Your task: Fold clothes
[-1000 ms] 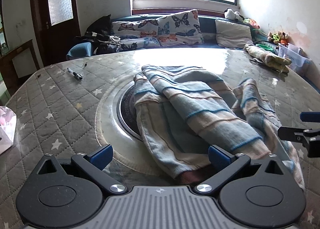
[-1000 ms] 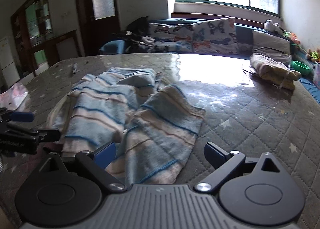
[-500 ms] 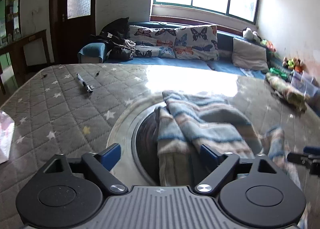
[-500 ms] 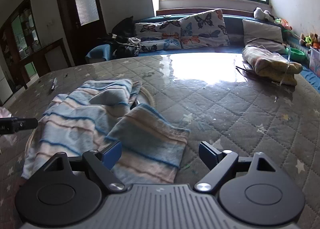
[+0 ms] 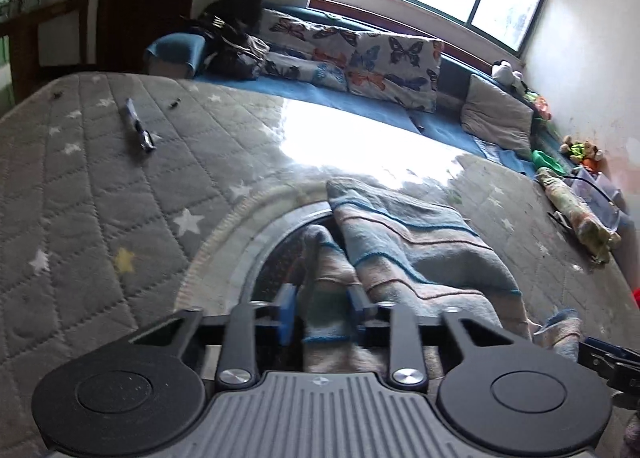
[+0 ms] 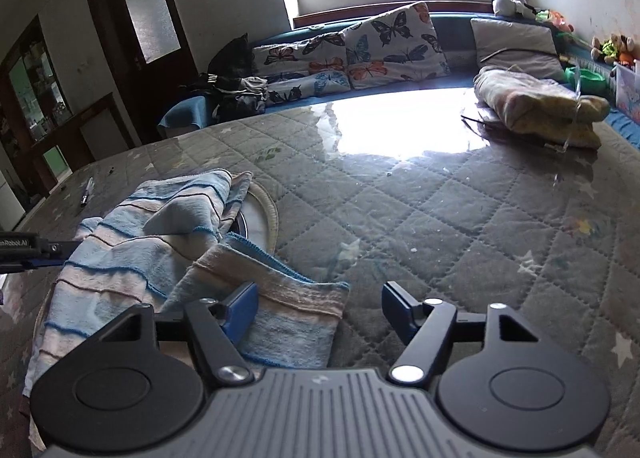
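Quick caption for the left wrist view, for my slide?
Left tongs closing on the striped cloth's edge over the quilted table.

The soft fleece garment (image 6: 132,258) was pale blue with beige bands and thin darker blue stripes. Under it, the quilted grey table cover (image 6: 460,226) carried white and yellow stars, and behind the garment white cushions (image 6: 384,46) bore blue, orange and black butterflies.
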`<state>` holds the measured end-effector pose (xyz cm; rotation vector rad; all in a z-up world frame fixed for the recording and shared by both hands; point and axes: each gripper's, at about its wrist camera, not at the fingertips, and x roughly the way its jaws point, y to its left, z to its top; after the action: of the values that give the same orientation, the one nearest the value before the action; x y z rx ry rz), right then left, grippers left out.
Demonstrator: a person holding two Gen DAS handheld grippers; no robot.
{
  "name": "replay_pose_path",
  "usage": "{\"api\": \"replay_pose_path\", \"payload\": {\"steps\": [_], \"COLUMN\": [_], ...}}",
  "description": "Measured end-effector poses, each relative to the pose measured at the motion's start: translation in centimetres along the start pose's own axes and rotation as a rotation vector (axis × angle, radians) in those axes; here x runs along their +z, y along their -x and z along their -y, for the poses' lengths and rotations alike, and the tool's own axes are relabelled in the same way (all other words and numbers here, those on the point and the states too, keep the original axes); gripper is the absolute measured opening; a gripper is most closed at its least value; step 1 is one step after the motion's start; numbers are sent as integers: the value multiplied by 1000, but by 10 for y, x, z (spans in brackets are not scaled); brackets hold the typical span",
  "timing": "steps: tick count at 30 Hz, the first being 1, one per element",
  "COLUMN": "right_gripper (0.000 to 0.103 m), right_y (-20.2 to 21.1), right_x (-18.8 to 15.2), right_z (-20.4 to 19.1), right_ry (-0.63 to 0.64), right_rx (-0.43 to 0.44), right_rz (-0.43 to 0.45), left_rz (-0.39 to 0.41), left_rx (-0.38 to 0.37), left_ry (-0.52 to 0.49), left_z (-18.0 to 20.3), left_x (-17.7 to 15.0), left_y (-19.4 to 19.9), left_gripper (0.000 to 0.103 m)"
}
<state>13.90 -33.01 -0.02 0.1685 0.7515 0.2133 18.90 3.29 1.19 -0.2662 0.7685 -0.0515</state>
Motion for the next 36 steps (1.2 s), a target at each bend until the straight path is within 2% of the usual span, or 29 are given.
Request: {"api": "replay_pose_path", "payload": {"steps": [2,4,9,11,19,25,36], "right_gripper": [63,52,14,6,2,2,3], "right_y": [-3,-3,0,6,41,70,82], "right_x": [-1,-2,-5,-6,-10,-17,-35], "right_z": [1,0,0,1,11,21,37], "right_ry": [-10,-15,-39,-53,-89,-81,-128], "right_rx": [6,14,45,41,-17,-80,-162], "right_rz": [-5,1,1,18,105,151,114], "left_rz": [4,13,50,73,140,188,228], "left_rx": [-12,-19,-6,8,63,103,148], "left_ry": [-5,-12,-10,-14,-5,65,158], "left_z": [2,4,3,1,-7,-27,-55], "left_x": [-1,-2,-3,-5,-18,-36,-73], "left_y": [1,3,13,20,51,86,143], "left_gripper": [15,9,4,3,1,1,1]}}
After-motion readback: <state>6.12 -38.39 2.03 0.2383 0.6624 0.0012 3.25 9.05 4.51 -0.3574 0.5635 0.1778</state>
